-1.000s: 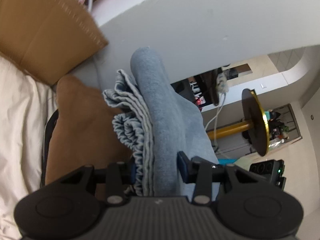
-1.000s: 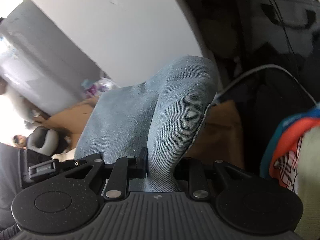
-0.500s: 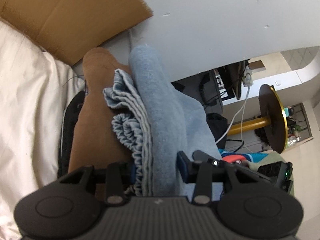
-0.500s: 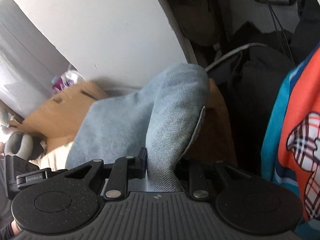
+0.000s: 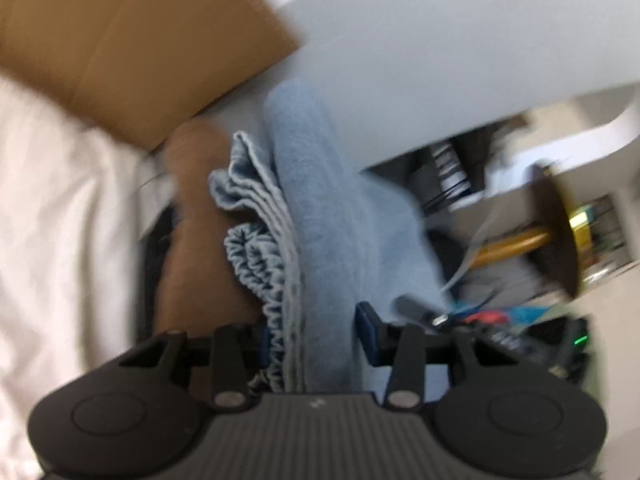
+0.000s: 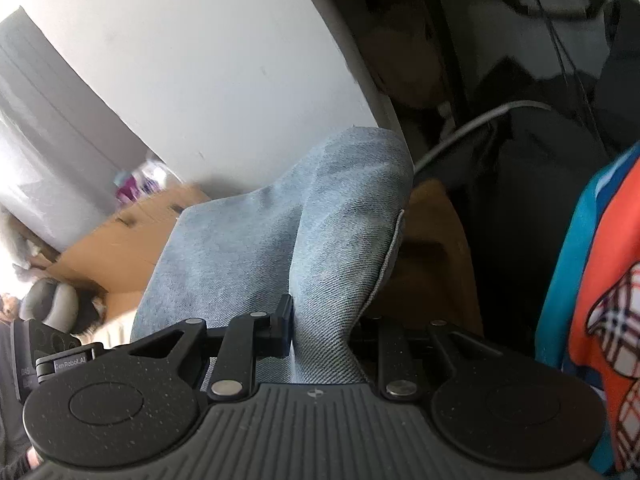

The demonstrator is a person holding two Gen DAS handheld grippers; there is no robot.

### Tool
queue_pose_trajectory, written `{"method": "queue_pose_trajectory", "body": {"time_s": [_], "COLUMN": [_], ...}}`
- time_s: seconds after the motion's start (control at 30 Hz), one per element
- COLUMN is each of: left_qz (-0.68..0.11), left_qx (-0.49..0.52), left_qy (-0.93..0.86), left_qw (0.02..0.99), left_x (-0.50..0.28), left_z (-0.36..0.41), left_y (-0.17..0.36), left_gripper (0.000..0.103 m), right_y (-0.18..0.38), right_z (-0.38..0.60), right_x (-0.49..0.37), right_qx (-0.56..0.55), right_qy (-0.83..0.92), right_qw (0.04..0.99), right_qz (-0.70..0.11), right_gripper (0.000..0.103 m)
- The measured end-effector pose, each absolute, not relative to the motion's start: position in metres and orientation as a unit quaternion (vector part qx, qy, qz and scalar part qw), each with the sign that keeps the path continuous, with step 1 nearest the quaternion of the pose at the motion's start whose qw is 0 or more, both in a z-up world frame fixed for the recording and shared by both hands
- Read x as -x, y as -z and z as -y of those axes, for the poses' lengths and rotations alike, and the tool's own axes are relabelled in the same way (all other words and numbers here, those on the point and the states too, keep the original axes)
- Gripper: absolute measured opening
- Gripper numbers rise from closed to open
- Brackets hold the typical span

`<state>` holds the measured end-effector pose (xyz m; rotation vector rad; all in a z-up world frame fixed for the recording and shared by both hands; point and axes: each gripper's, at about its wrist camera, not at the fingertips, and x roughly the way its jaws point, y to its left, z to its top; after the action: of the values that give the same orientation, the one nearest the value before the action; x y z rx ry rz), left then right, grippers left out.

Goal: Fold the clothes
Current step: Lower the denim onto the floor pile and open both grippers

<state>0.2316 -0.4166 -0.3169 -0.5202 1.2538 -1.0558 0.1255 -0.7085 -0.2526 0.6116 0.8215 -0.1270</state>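
Centrally, 1 light-blue denim garment (image 5: 320,216) is bunched into several layers, gathered elastic edge on its left side, held up over a brown cloth (image 5: 196,248). 2 grippers noted. Left gripper (image 5: 316,334): the thick fold sits between its jaws, which have just been opening; the left pad lies against the ruffled edge, the right pad looks slightly off the cloth, though motion blur makes contact uncertain. Right gripper (image 6: 324,320): jaws narrow, pinching 1 fold of the same denim (image 6: 332,248), hem seam visible on the fold's right.

Surroundings, left view: 1 cardboard sheet (image 5: 132,40) above left, cream bedding (image 5: 52,216) at left, white wall panel (image 5: 460,40) behind, 1 gold-stemmed stand (image 5: 516,244) at right. Right view: 1 white cable (image 6: 472,124) over dark bags, 1 orange-and-teal garment (image 6: 596,264) at far right.
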Motion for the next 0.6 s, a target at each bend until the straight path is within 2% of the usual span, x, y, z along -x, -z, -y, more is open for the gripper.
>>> {"method": "queue_pose_trajectory", "body": {"time_s": [0.07, 0.13, 0.33, 0.5, 0.6], "left_qz": [-0.559, -0.559, -0.538, -0.517, -0.514], "left_qx": [0.211, 0.197, 0.125, 0.076, 0.053], "left_qy": [0.458, 0.46, 0.475, 0.499, 0.506], "left_qw": [0.658, 0.661, 0.685, 0.691, 0.69], "left_x": [-0.234, -0.237, -0.254, -0.27, -0.267], "left_z": [0.413, 0.408, 0.398, 0.413, 0.428], "left_y": [0.316, 0.31, 0.261, 0.219, 0.212], "left_gripper": [0.051, 0.049, 0.049, 0.048, 0.045], "right_y": [0.265, 0.271, 0.269, 0.267, 0.268], "right_z": [0.709, 0.71, 0.707, 0.705, 0.705], "right_x": [-0.127, -0.126, -0.127, -0.129, -0.129], "right_qx": [-0.288, -0.29, -0.282, -0.274, -0.271], "right_qy": [0.068, 0.07, 0.074, 0.075, 0.075], "right_qw": [0.865, 0.865, 0.866, 0.867, 0.868], "right_qz": [-0.406, -0.404, -0.406, -0.409, -0.41], "right_gripper": [0.028, 0.029, 0.03, 0.031, 0.033]}}
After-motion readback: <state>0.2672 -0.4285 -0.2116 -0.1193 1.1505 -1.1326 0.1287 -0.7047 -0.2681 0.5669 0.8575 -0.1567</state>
